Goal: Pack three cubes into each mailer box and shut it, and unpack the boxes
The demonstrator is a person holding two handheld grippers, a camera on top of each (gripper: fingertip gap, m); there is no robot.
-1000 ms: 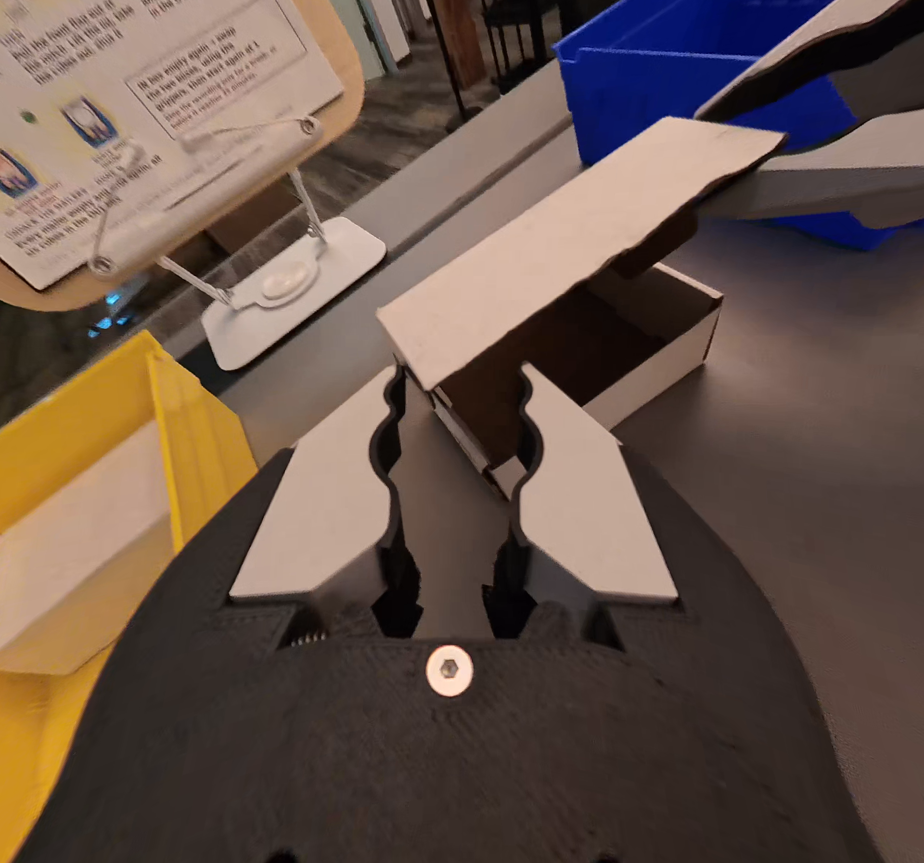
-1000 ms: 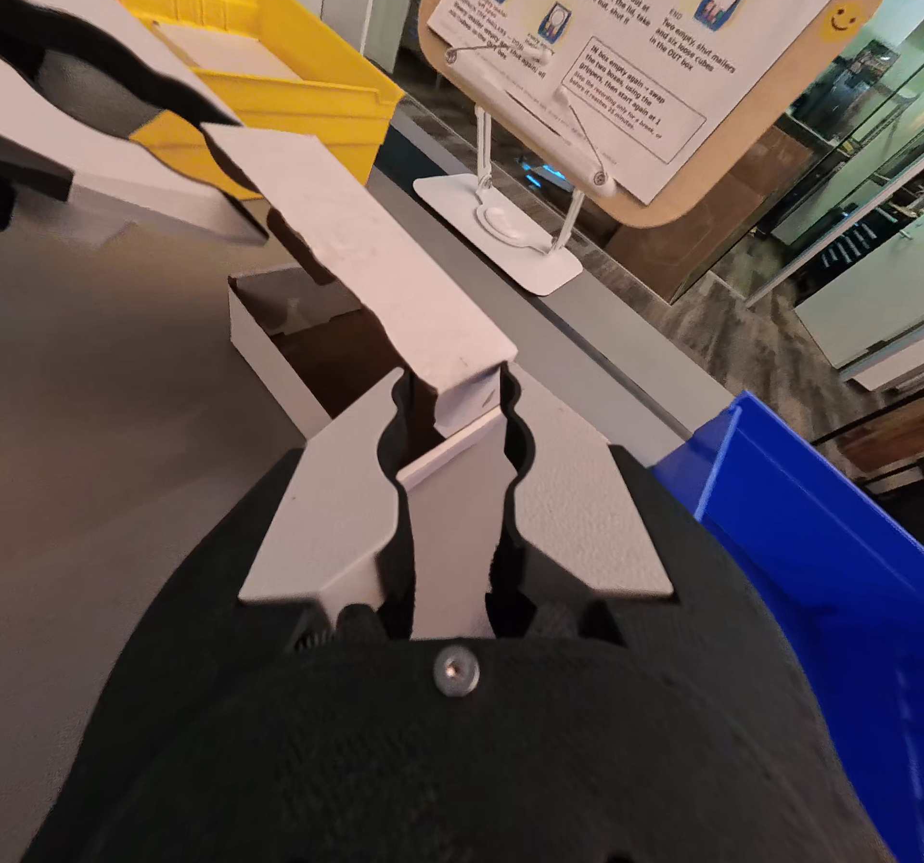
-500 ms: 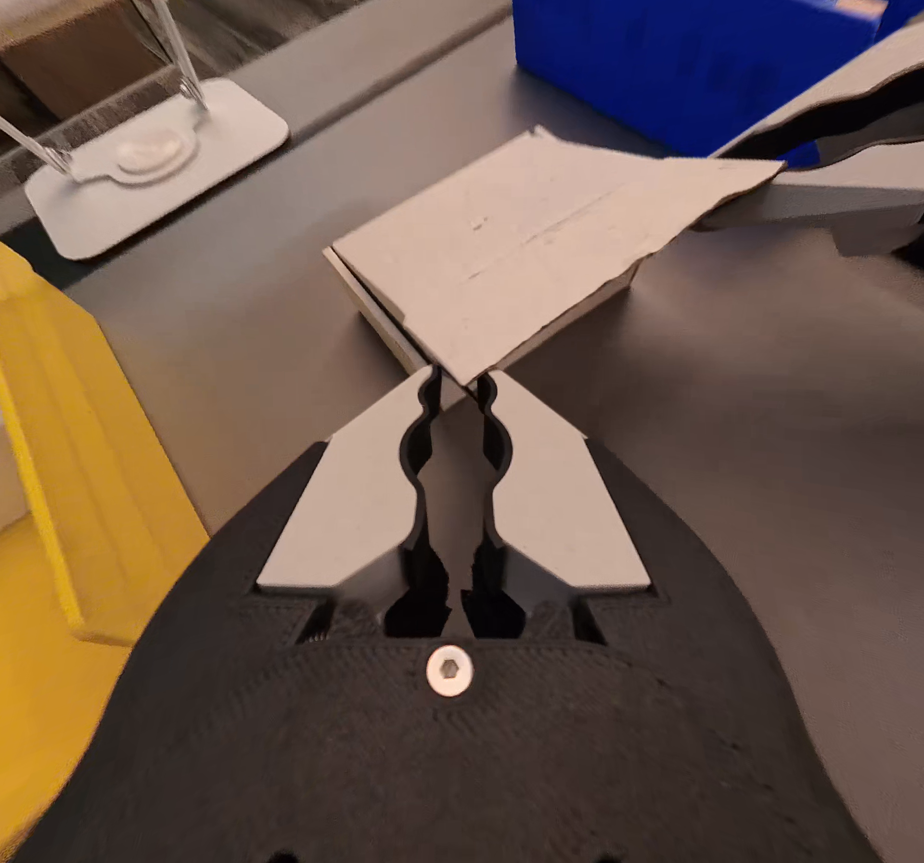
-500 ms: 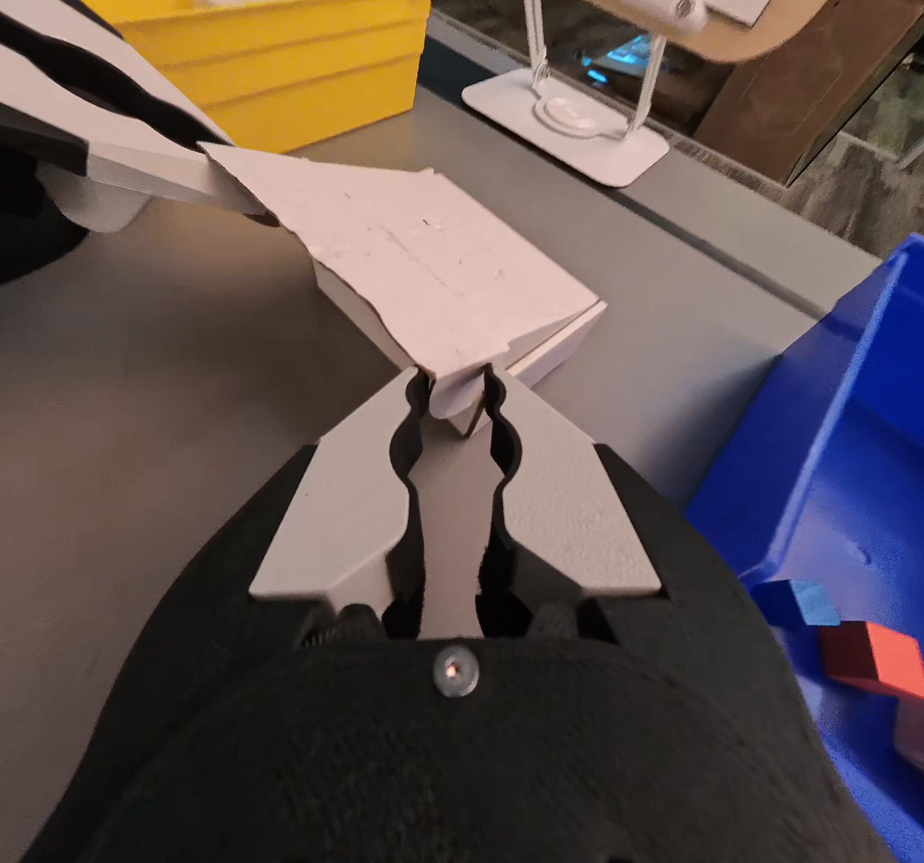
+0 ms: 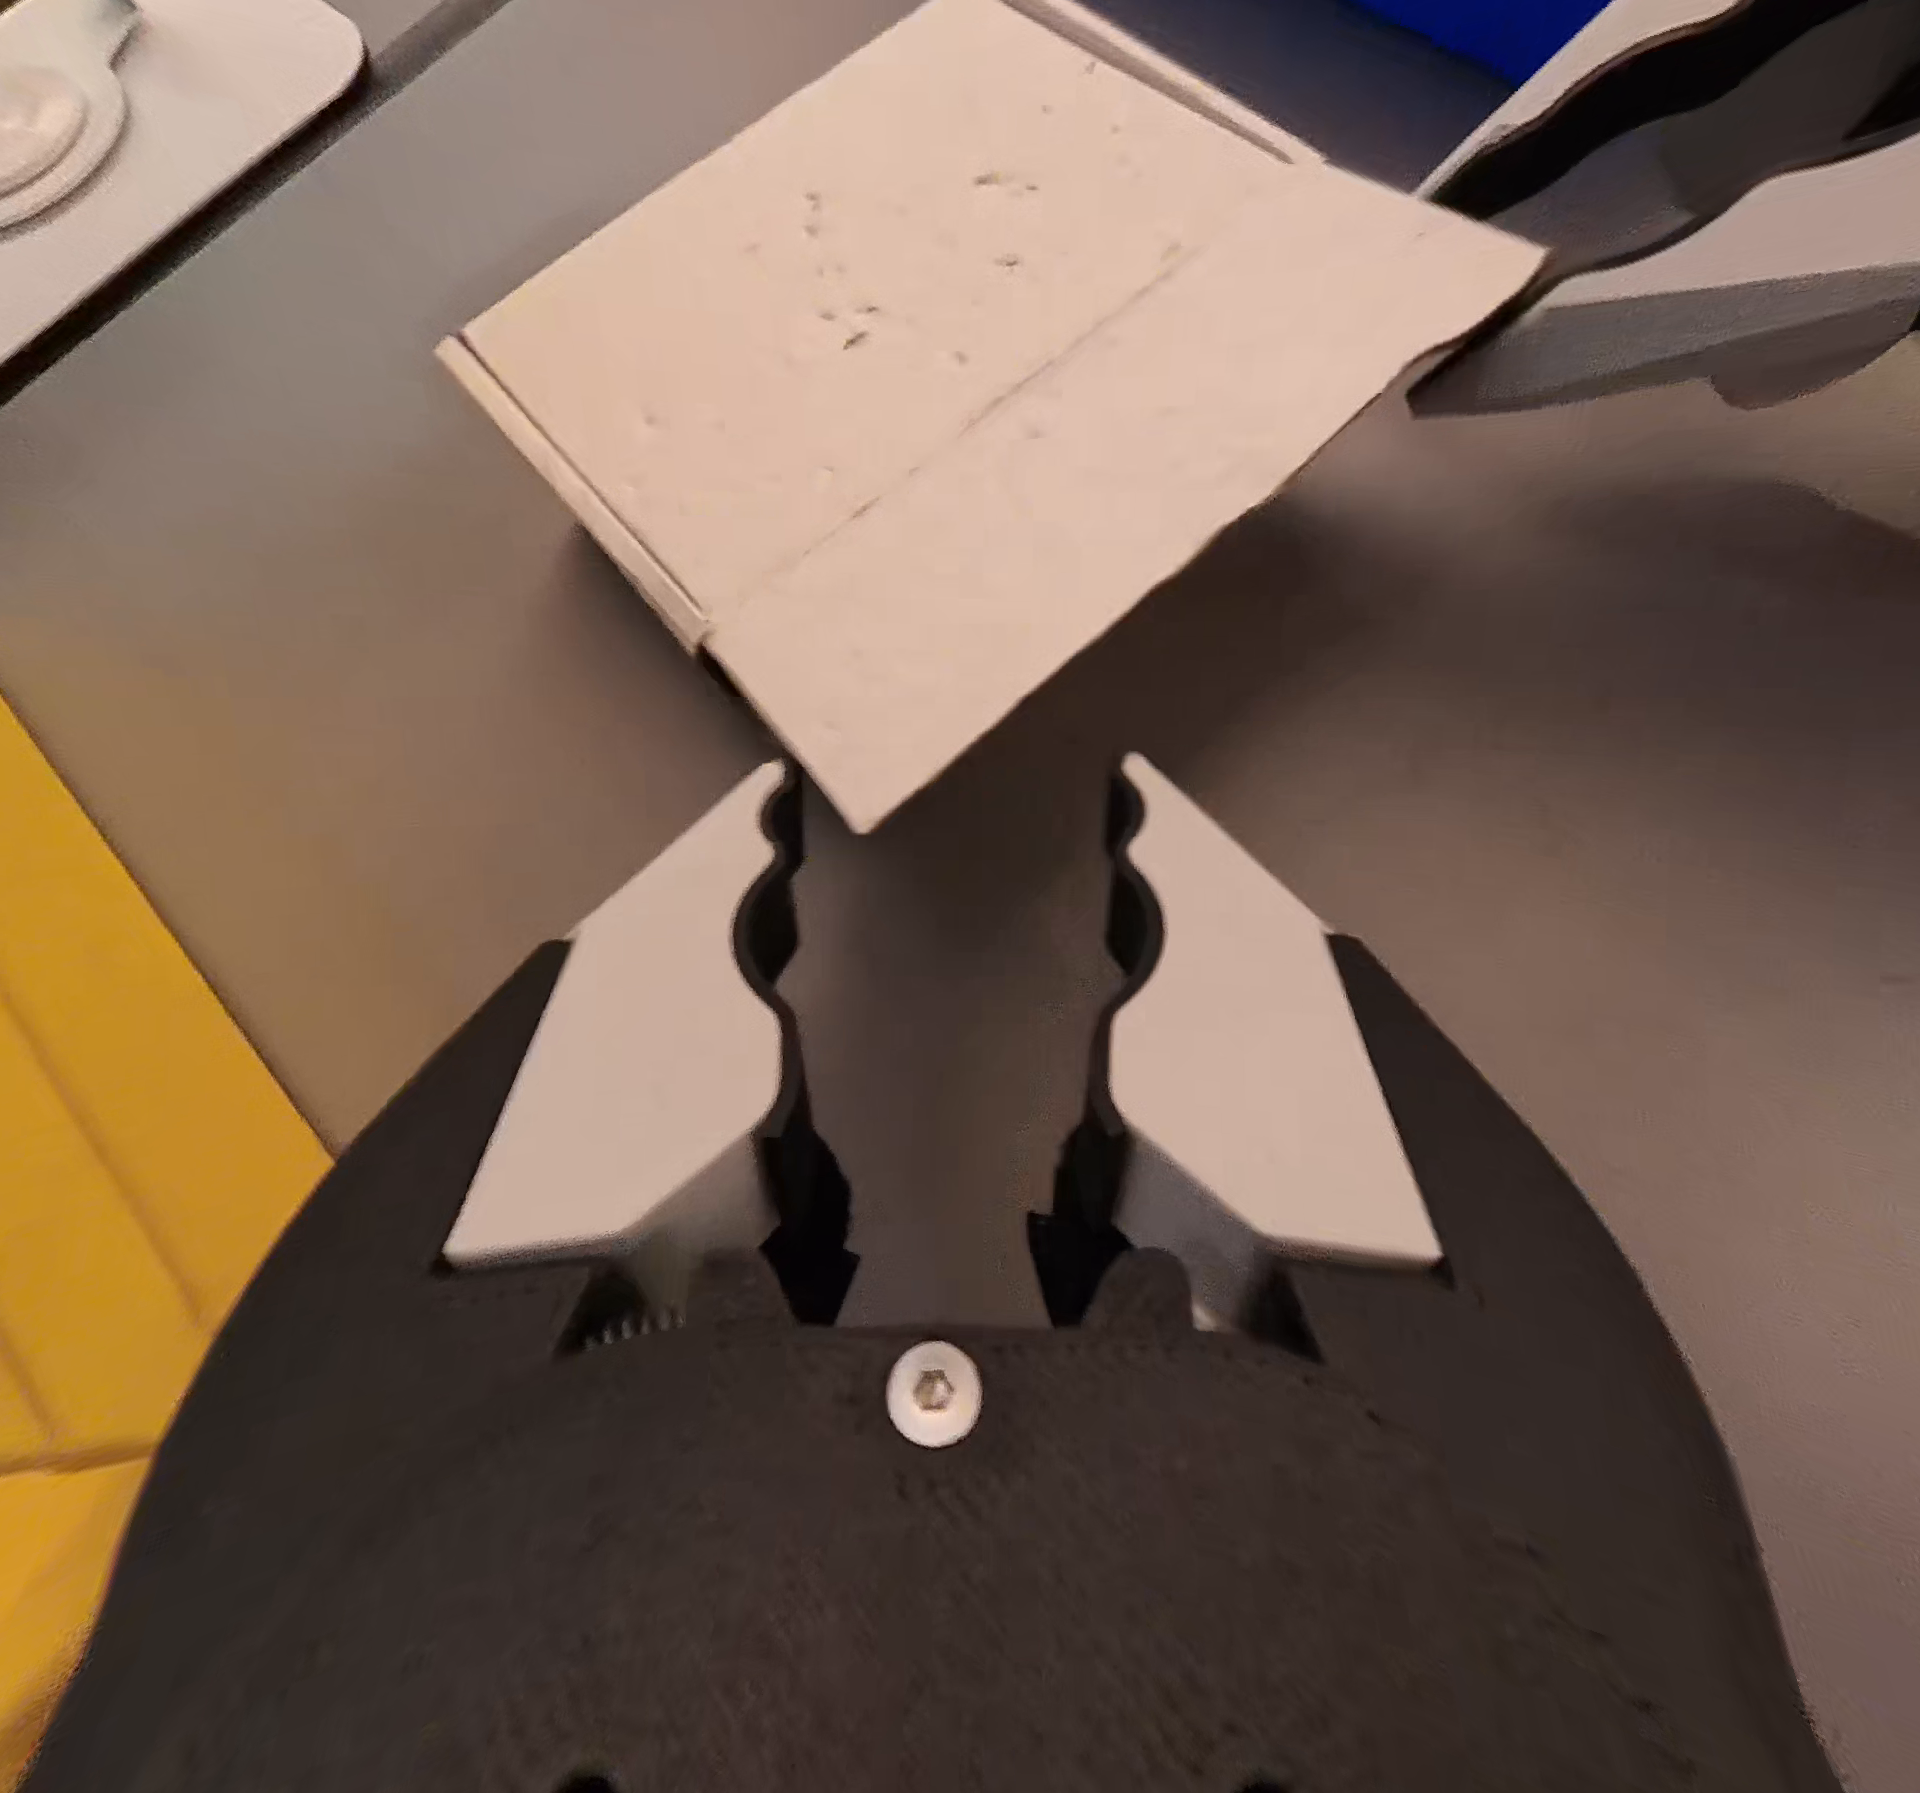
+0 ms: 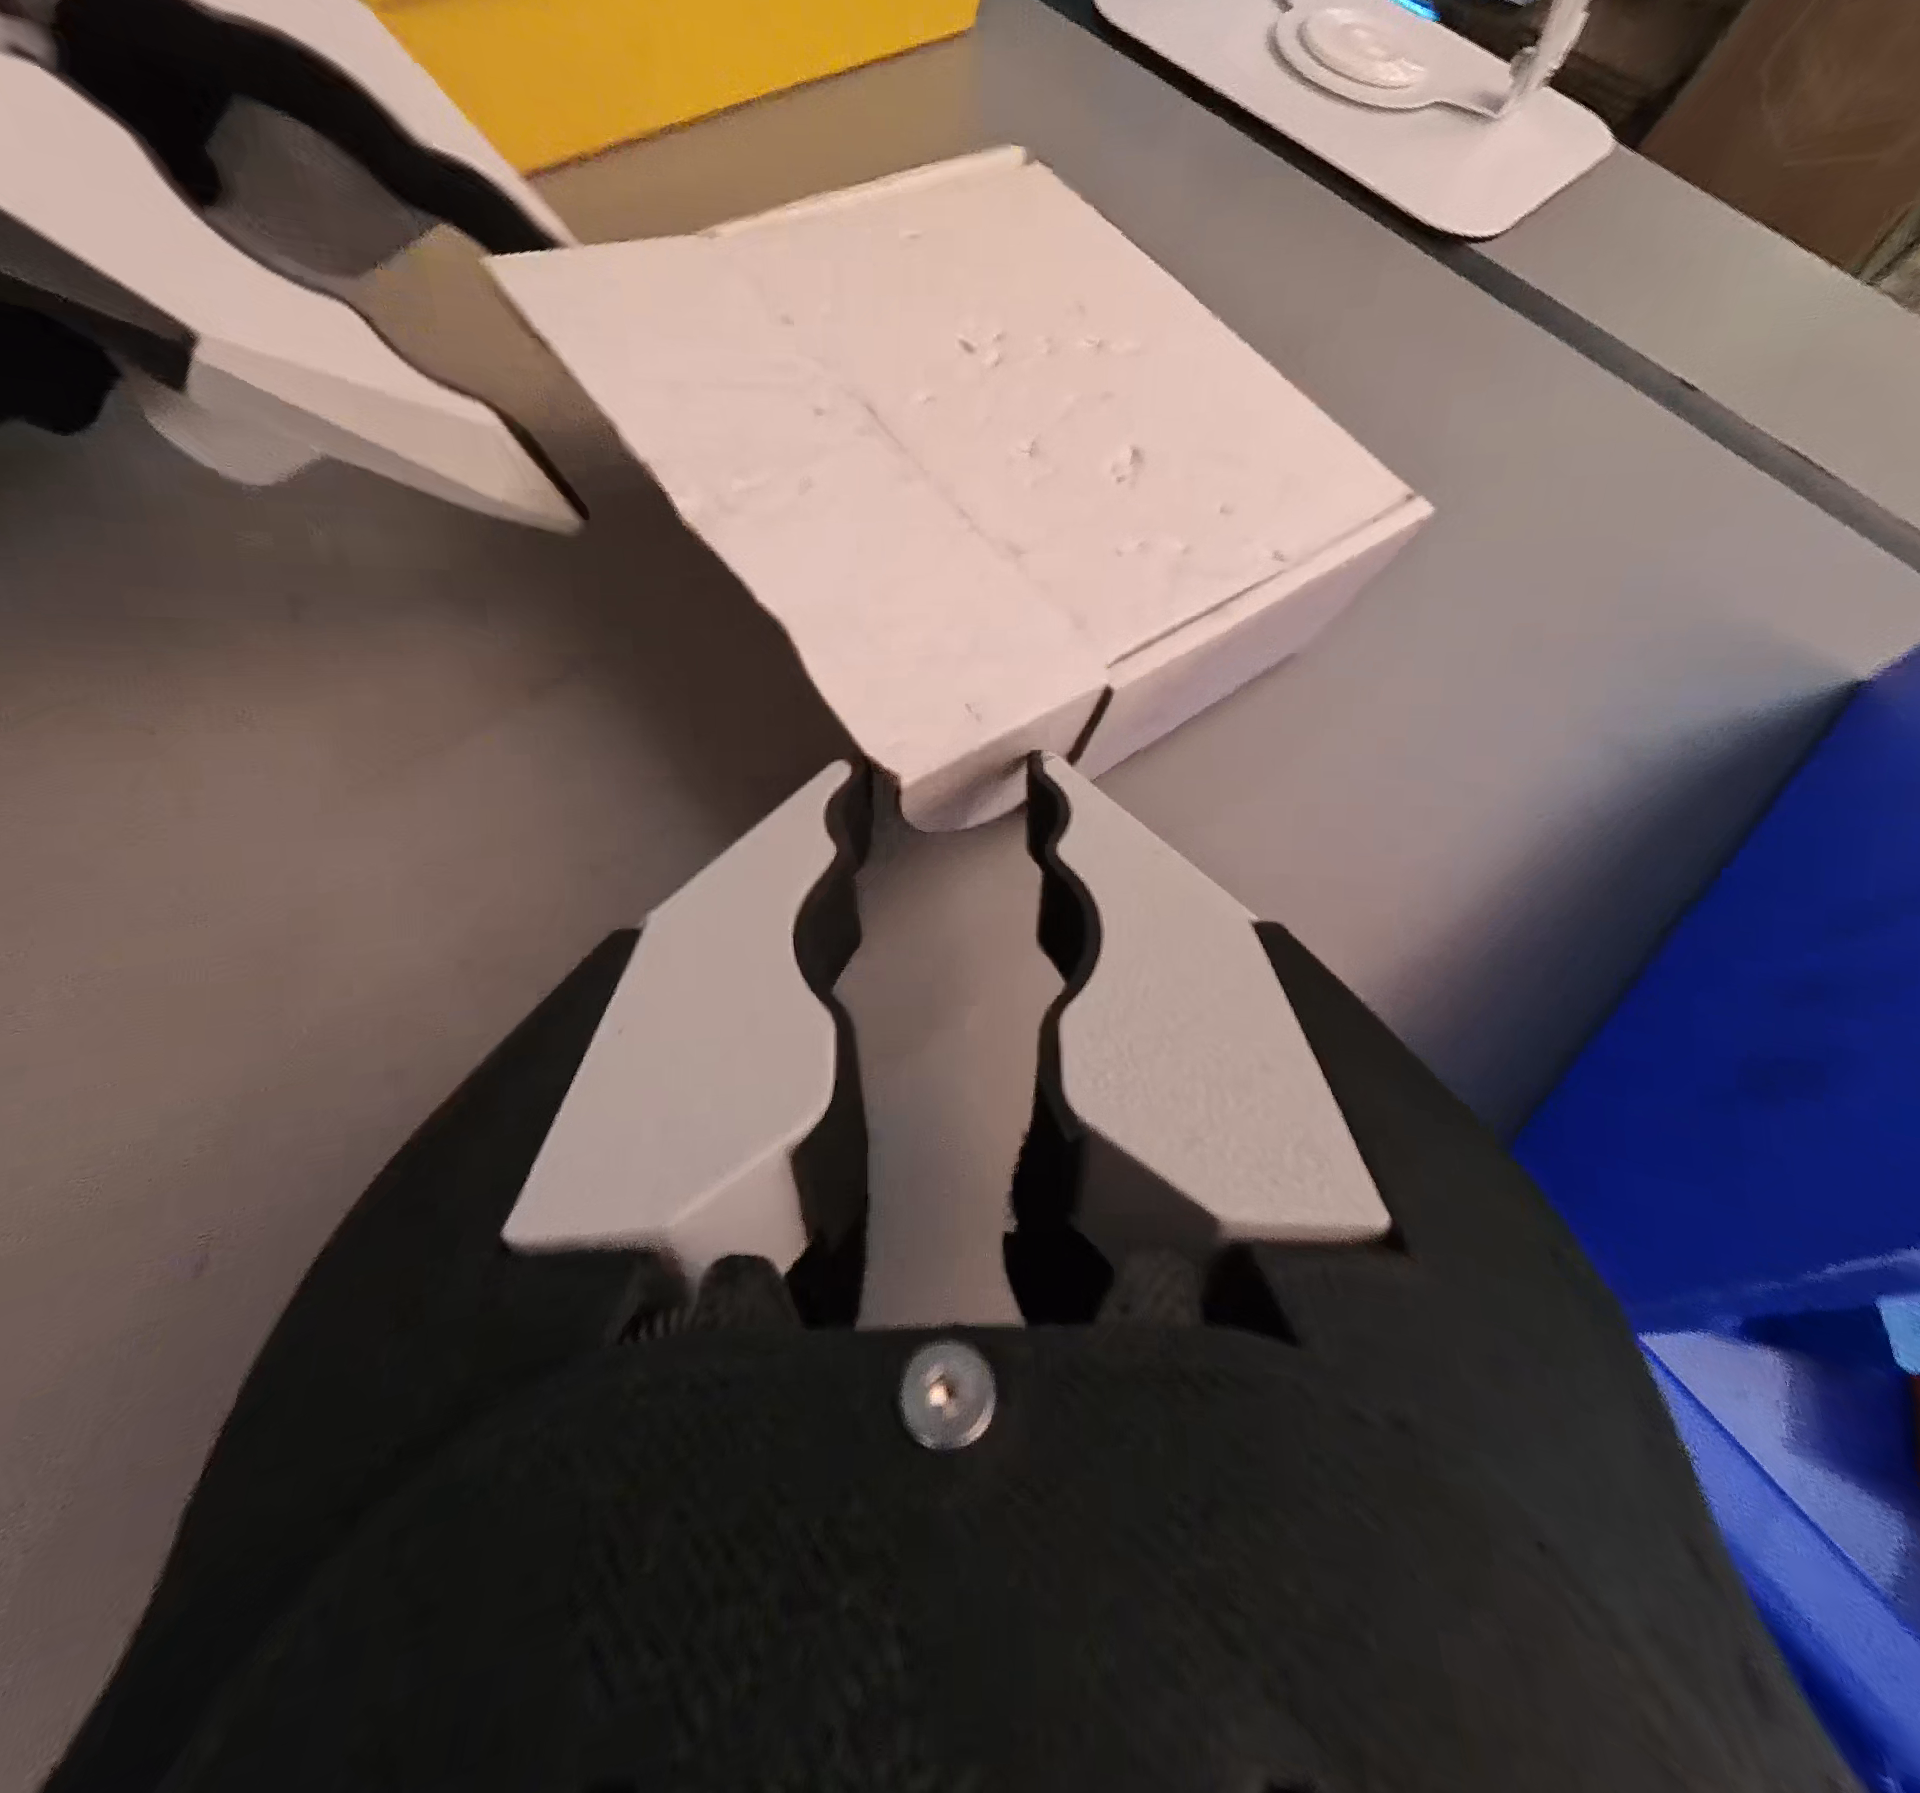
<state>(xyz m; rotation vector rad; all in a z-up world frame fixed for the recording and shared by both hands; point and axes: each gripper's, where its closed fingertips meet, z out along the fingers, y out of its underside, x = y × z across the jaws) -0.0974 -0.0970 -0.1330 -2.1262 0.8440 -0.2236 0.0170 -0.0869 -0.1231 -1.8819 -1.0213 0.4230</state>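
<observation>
One white mailer box (image 5: 883, 289) on bare grey table (image 5: 1507, 860), lid down, front flap sticking out between left gripper (image 5: 951, 787), fingers spread, and right gripper (image 6: 945, 777), pinching flap's corner.

Yellow bin (image 5: 94, 1172): left of the left claw, on the grey table (image 5: 1558, 808). Blue bin (image 6: 1766, 1068): right of the right claw. White stand base (image 6: 1351, 81): ahead of the right claw, upper right, by the table edge
</observation>
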